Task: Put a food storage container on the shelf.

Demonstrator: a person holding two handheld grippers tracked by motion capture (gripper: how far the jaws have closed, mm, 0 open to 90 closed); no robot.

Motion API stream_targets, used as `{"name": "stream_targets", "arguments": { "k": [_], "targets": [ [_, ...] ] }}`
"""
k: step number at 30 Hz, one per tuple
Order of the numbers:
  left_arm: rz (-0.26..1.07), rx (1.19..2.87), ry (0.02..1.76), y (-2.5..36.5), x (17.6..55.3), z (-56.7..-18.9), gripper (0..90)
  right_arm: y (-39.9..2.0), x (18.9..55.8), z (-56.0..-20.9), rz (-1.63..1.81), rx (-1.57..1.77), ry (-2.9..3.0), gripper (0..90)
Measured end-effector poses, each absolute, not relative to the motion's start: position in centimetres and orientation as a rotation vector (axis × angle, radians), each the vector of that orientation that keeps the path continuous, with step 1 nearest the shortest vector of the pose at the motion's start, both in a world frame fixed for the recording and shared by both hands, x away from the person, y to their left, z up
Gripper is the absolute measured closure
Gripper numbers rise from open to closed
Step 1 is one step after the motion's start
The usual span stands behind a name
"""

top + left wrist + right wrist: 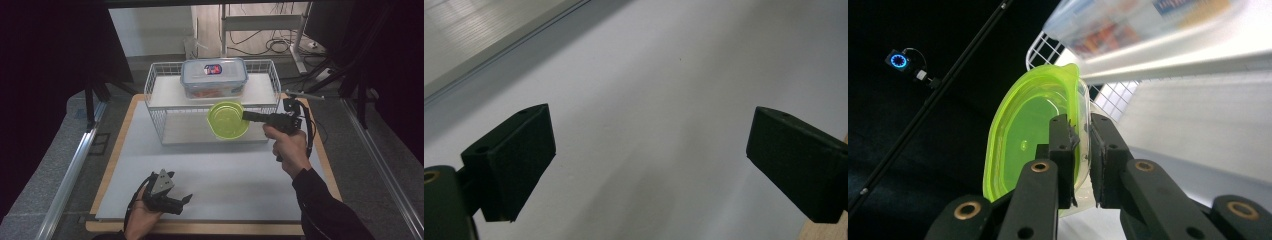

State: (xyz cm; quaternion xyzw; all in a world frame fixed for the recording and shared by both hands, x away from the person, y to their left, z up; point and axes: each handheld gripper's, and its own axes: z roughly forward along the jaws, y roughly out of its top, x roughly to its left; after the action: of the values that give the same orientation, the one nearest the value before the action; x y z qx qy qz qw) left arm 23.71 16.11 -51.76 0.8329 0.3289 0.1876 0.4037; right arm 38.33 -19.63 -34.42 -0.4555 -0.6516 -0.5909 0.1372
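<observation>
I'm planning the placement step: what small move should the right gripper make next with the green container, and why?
Probably carry it a little farther toward the wire rack and level it. The right gripper is shut on the green container by its rim, holding it in the air in front of the rack's lower shelf, below the clear lidded box. The left gripper rests open near the table's front edge.

The lime-green container (228, 120) looks like thin, glossy plastic, see-through enough to glow, with a clear lower part under its green lid. The right tool (1082, 150) is matt black plastic with brass-coloured rivets; its pads look rough. The left tool (651, 165) has the same dull black pads. The rack (159, 95) is white coated wire. The lidded box (214, 77) is clear, shiny plastic. The desk (225, 180) has a smooth, matt pale sheet over a wood edge.
</observation>
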Motion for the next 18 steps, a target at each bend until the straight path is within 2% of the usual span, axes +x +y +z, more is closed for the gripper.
{"name": "stream_targets", "arguments": {
  "k": [18],
  "targets": [
    [0.446,2.087,0.847,16.3,23.8,-51.8,4.3,-18.0,41.7,-29.4,-1.749,-1.347,-1.846,81.4]
  ]
}}
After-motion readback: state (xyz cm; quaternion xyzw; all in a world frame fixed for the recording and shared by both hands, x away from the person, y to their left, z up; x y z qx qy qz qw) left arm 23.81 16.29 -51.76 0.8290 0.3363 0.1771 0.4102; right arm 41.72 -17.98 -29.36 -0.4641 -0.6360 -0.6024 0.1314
